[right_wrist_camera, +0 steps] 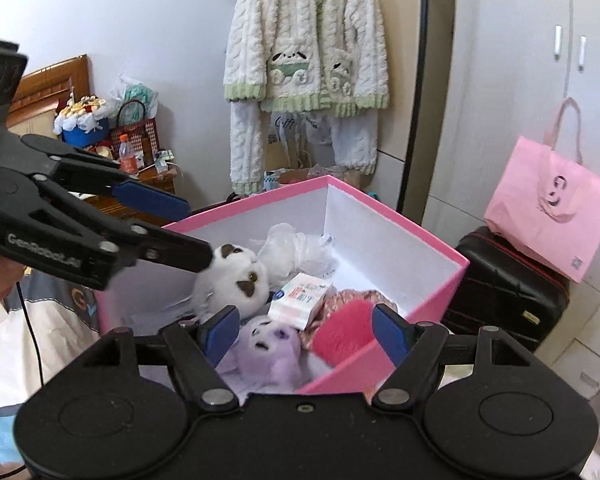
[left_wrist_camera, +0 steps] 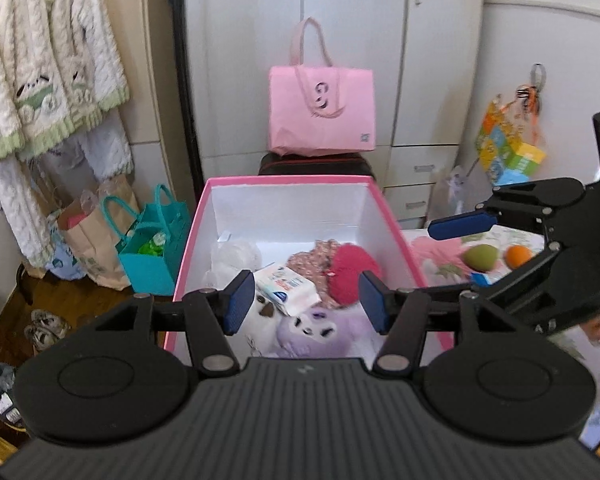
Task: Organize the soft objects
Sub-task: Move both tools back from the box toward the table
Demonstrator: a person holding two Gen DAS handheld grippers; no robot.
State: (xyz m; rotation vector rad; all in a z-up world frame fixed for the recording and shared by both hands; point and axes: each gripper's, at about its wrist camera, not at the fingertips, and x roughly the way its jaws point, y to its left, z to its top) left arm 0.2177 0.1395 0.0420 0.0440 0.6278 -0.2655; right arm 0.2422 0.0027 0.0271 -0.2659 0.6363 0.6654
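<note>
Nearest the lens in each wrist view, a black gripper body fills the lower frame, with two blue-padded fingers reaching forward over an open box. Both the left gripper (left_wrist_camera: 306, 300) and the right gripper (right_wrist_camera: 306, 334) have their fingers spread, with nothing pinched between the pads; each hangs above the box without touching what lies inside.

Largest in the room is the white wardrobe (left_wrist_camera: 340, 60) behind the box, then the cream and green knitted cardigan (right_wrist_camera: 308, 36) hanging on the wall. A pink tote bag (left_wrist_camera: 322, 114) stands on a black suitcase (right_wrist_camera: 508, 292) just behind the box. On the floor to the box's left sit a teal gift bag (left_wrist_camera: 152, 248) and a brown paper bag (left_wrist_camera: 88, 240).

The pink box (left_wrist_camera: 288, 180), white inside, holds the soft objects, all gathered at its bottom. A purple plush toy (right_wrist_camera: 266, 350) lies at the near edge, touching a white plush toy (right_wrist_camera: 234, 276) with brown ears. A fuzzy red round cushion (left_wrist_camera: 354, 274) rests against a floral fabric piece (left_wrist_camera: 312, 258). A crumpled clear plastic wrap (right_wrist_camera: 296, 246) lies toward the far wall. A white pack of tissues (left_wrist_camera: 286, 286) sits tilted on top, between the plush toys and the cushion.

Beside the box, on a flowered surface, lie a green ball (left_wrist_camera: 480, 258) and an orange ball (left_wrist_camera: 518, 256), near each other
</note>
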